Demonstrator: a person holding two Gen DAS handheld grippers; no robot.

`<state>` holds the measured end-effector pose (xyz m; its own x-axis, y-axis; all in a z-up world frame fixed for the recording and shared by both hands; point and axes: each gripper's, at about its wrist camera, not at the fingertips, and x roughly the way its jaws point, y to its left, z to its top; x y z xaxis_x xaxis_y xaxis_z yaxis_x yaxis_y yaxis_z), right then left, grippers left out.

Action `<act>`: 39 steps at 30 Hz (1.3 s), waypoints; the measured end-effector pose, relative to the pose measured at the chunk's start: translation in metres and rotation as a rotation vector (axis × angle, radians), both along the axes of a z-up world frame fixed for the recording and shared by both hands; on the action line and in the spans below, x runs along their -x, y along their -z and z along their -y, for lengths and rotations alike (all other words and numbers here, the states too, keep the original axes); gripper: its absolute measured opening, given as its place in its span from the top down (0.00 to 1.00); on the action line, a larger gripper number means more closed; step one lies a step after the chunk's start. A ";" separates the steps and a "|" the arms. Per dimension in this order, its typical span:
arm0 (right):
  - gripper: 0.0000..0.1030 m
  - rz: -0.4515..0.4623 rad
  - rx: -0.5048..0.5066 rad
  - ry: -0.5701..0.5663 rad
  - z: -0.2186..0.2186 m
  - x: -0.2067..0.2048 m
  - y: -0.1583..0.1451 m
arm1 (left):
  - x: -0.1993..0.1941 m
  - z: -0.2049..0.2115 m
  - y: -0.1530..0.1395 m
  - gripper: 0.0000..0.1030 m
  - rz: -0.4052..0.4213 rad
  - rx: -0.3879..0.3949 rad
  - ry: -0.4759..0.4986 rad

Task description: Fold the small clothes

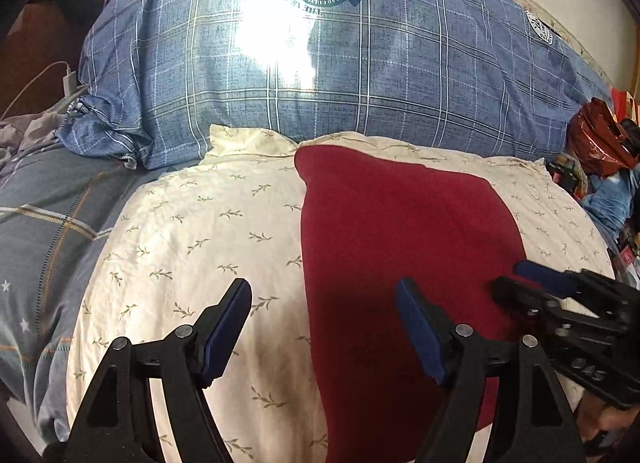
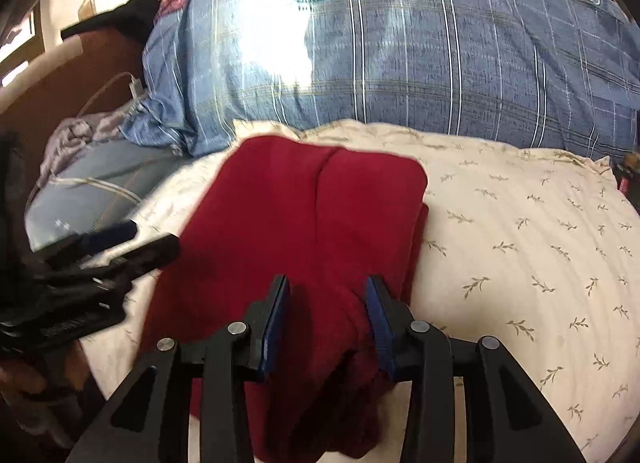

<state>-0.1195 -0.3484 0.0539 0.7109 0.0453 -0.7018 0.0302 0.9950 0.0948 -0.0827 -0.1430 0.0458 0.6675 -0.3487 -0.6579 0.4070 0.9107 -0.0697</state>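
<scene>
A dark red garment [image 1: 400, 243] lies partly folded on a cream leaf-print pillow [image 1: 192, 255]. My left gripper [image 1: 324, 299] is open and empty, hovering over the garment's left edge. My right gripper [image 2: 326, 295] has a bunched near fold of the red garment [image 2: 312, 215] between its half-closed fingers; whether the pads press the cloth is unclear. The right gripper also shows in the left wrist view [image 1: 516, 279] at the garment's right edge. The left gripper shows in the right wrist view [image 2: 148, 241] at the garment's left side.
A big blue plaid duvet [image 1: 340, 75] is piled behind the pillow [image 2: 520, 243]. A grey-blue sheet [image 1: 36, 231] lies to the left, with a white charger and cable [image 1: 68, 81]. Red bags and clutter [image 1: 600, 143] sit at the right edge.
</scene>
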 end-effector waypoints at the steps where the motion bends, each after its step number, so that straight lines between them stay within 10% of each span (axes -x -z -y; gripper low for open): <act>1: 0.60 0.014 -0.007 0.002 -0.001 0.003 -0.005 | 0.002 0.000 -0.001 0.27 0.003 0.003 -0.003; 39: 0.44 0.037 -0.031 0.031 -0.013 0.009 -0.012 | -0.012 0.001 0.007 0.27 -0.010 0.002 -0.028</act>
